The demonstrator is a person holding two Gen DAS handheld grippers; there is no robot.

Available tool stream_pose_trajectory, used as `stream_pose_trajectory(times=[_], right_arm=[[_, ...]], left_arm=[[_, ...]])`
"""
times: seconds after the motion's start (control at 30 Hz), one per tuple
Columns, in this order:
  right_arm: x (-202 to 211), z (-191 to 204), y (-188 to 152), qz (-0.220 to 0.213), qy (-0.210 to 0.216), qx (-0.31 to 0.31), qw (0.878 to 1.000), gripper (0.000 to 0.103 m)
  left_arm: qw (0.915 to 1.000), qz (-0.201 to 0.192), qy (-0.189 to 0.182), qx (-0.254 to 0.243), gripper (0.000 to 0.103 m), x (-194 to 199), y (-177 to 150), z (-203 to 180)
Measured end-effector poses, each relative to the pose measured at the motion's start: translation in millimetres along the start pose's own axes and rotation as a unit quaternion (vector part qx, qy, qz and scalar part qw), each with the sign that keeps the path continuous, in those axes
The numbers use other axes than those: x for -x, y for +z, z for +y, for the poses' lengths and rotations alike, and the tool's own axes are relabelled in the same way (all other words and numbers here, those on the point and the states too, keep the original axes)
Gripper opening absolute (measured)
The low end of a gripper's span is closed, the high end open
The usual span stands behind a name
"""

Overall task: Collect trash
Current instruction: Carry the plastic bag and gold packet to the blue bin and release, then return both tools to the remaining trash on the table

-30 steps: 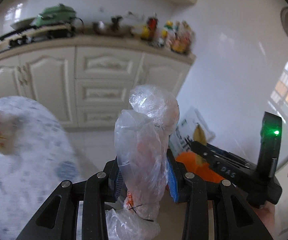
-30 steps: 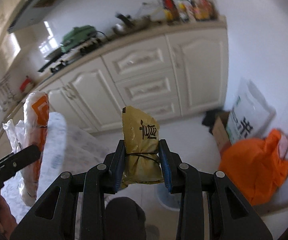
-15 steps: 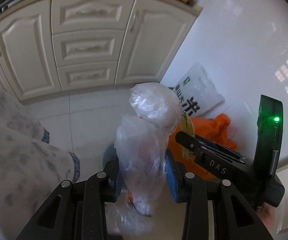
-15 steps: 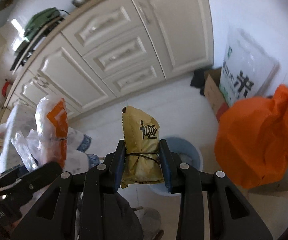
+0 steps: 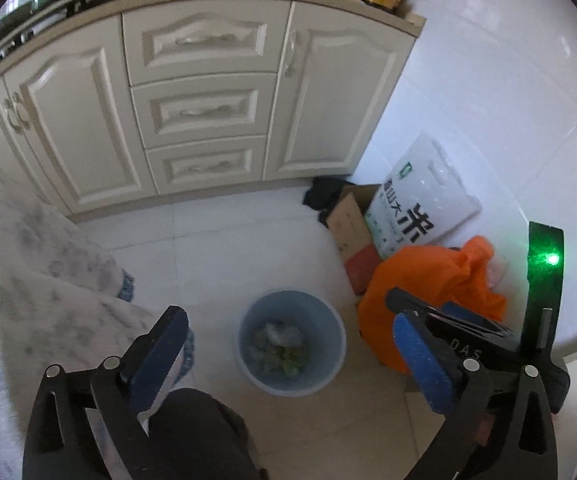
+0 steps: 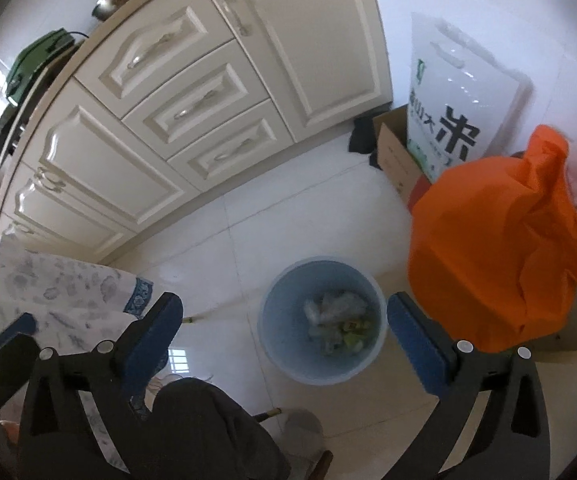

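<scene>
A light blue trash bin [image 5: 292,372] stands on the tiled floor; it also shows in the right wrist view [image 6: 284,344]. Crumpled clear plastic and yellow-green scraps [image 5: 278,346] lie inside it, also seen in the right wrist view [image 6: 338,322]. My left gripper [image 5: 290,354] is open and empty, held above the bin. My right gripper [image 6: 282,326] is open and empty, also above the bin. The right gripper's body shows at the right of the left wrist view [image 5: 464,336].
A table with a patterned cloth [image 5: 28,280] is at the left. An orange bag [image 6: 500,248], a white rice sack [image 6: 456,100] and a cardboard box [image 6: 396,156] stand by the wall at the right. Cream cabinets [image 5: 204,108] are behind. My dark trouser leg [image 5: 200,436] is below.
Both grippers tilted down over the bin and opened. The clear plastic bag left the left gripper and the yellow packet left the right gripper; both now lie in the bin.
</scene>
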State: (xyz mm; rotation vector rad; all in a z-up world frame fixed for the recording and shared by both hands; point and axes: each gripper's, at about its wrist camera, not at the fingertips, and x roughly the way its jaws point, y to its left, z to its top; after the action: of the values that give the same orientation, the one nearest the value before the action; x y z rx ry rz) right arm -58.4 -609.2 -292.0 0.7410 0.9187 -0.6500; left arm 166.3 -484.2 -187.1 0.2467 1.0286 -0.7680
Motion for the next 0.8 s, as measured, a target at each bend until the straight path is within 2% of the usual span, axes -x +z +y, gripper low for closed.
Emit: stream_pose_trajectory(times=[0.2,0.4,0.6,0.8], right_arm=[[19.7,5.5,-2.0,-0.017,0.000,-0.002,1.000,0.103],[46.2,25.3,-2.9,-0.038,0.011,0.012,0.999,0.103],[83.2,64.6,-3.2,-0.069,0.034,0.040,0.996,0.103],[118.8,119.8,-6.4,-0.098,0.066,0.086,0.989,0.103]], left_arm=[[0.9995,-0.030,-0.007,0.004,0.102,39.2,-11.5,-2.7],[0.9972,-0.073,-0.011,0.006,0.102,90.1,-32.2,10.9],[0.9919,-0.126,-0.006,0.013,0.102,157.3,-63.8,40.1],[0.9809,-0.190,0.016,0.037,0.102,226.8,-103.8,77.7]])
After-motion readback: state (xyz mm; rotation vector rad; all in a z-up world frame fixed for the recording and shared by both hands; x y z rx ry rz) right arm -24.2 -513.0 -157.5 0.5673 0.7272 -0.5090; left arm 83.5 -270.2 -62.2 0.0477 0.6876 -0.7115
